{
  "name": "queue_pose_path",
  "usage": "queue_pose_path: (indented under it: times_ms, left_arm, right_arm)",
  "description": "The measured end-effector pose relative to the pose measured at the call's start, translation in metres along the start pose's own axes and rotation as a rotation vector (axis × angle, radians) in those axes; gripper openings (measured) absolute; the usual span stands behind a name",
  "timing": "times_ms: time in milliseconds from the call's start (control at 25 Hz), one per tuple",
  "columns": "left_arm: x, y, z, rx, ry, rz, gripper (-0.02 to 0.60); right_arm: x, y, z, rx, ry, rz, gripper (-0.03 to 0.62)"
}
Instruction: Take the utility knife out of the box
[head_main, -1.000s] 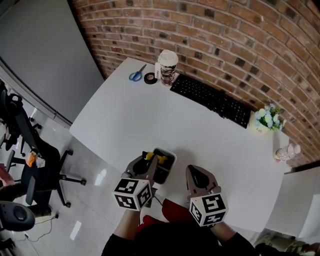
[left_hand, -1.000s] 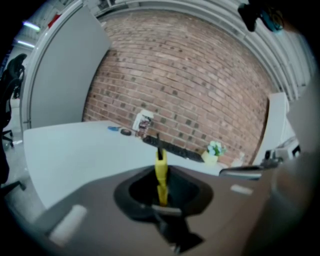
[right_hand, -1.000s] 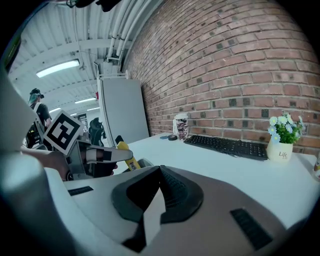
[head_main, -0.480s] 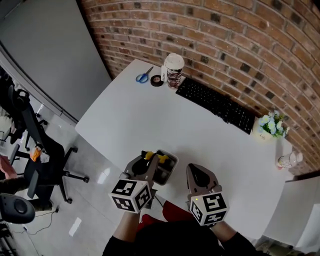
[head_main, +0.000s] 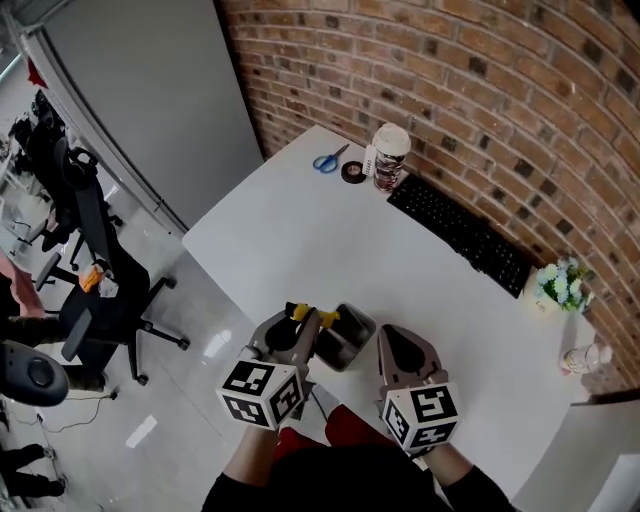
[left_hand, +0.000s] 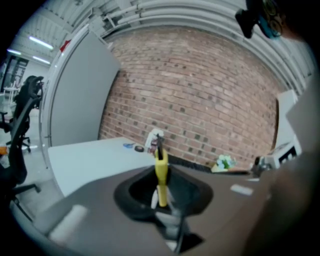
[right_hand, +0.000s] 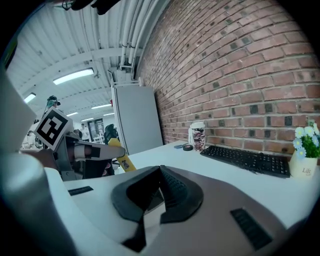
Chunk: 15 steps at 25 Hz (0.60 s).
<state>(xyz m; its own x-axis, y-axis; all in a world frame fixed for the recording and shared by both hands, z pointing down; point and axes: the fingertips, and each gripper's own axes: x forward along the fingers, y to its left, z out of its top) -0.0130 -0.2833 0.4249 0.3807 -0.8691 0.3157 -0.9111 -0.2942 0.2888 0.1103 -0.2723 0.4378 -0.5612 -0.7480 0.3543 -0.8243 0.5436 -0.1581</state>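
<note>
My left gripper (head_main: 305, 322) is shut on the yellow utility knife (head_main: 299, 312), which sticks up between its jaws (left_hand: 161, 172). It hangs just left of the dark grey box (head_main: 347, 336) at the white table's near edge, above the rim. The right gripper view shows the left gripper (right_hand: 82, 152) with the knife's yellow tip (right_hand: 123, 161) poking out. My right gripper (head_main: 392, 337) is shut on nothing, just right of the box, its pads meeting (right_hand: 160, 172).
A black keyboard (head_main: 465, 235), a lidded cup (head_main: 388, 157), blue scissors (head_main: 325, 162) and a tape roll (head_main: 352, 172) lie along the brick wall. A flower pot (head_main: 560, 285) and a bottle (head_main: 585, 358) stand at the right. An office chair (head_main: 100, 290) is on the floor, left.
The left gripper has lifted a little with the knife, which now shows left of the box rather than over it. The right gripper has risen slightly too. The head view has swung left.
</note>
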Motion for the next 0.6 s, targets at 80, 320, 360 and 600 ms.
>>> queue_pose_path:
  times_ms: [80,320,360,600]
  left_arm:
    - [-0.009,0.006,0.003,-0.005,-0.016,0.032,0.06]
    - [-0.036,0.024,0.008,-0.021,-0.062,0.119,0.06]
    - [-0.041,0.028,0.009,-0.025,-0.069,0.137,0.06]
    - [-0.073,0.051,0.007,-0.05,-0.11,0.251,0.06]
  right_arm:
    - [0.004,0.007,0.002,-0.009,0.002,0.031,0.008]
    - [0.013,0.029,0.003,-0.031,0.012,0.107,0.008]
    - [0.015,0.033,0.003,-0.037,0.013,0.12,0.008]
    - [0.026,0.056,0.003,-0.075,0.026,0.189,0.008]
